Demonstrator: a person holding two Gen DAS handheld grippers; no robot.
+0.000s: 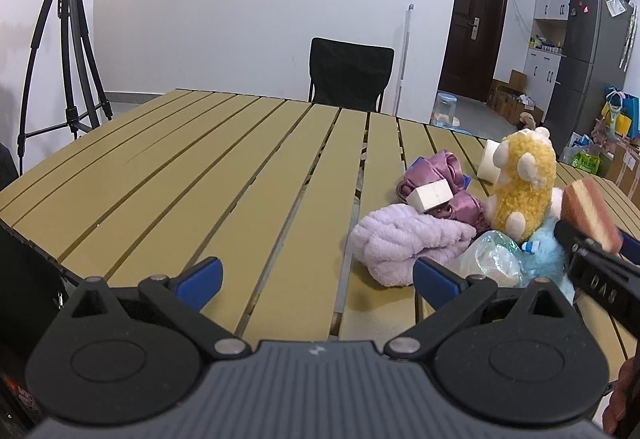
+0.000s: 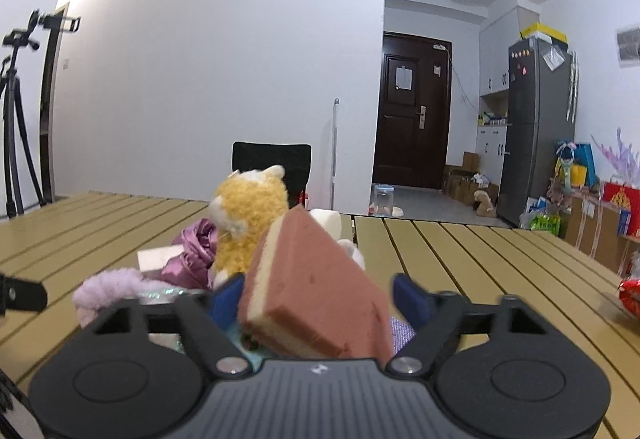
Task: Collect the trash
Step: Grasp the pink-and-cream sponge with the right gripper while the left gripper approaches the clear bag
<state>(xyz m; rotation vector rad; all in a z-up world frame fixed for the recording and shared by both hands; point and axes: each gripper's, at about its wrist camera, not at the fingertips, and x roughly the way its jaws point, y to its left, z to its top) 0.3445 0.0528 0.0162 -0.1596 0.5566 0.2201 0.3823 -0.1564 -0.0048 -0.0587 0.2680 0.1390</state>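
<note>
A pink and cream sponge (image 2: 316, 287) sits tilted between the blue pads of my right gripper (image 2: 318, 289), which is shut on it. In the left wrist view the same sponge (image 1: 592, 215) and right gripper (image 1: 596, 241) hang over a pile at the right of the slatted table (image 1: 200, 179). The pile holds a crushed clear plastic bottle (image 1: 492, 259), a lavender towel (image 1: 404, 243), a yellow plush toy (image 1: 520, 183), purple satin cloth (image 1: 432, 171), a white block (image 1: 430, 197) and a blue plush (image 1: 546, 251). My left gripper (image 1: 316, 271) is open over bare slats, left of the pile.
A white roll (image 1: 490, 161) stands behind the plush. A red wrapper (image 2: 630, 297) lies at the table's right edge. A black chair (image 1: 348, 75) stands beyond the far edge, a tripod (image 1: 68, 39) at the left. A fridge and boxes fill the room's right side.
</note>
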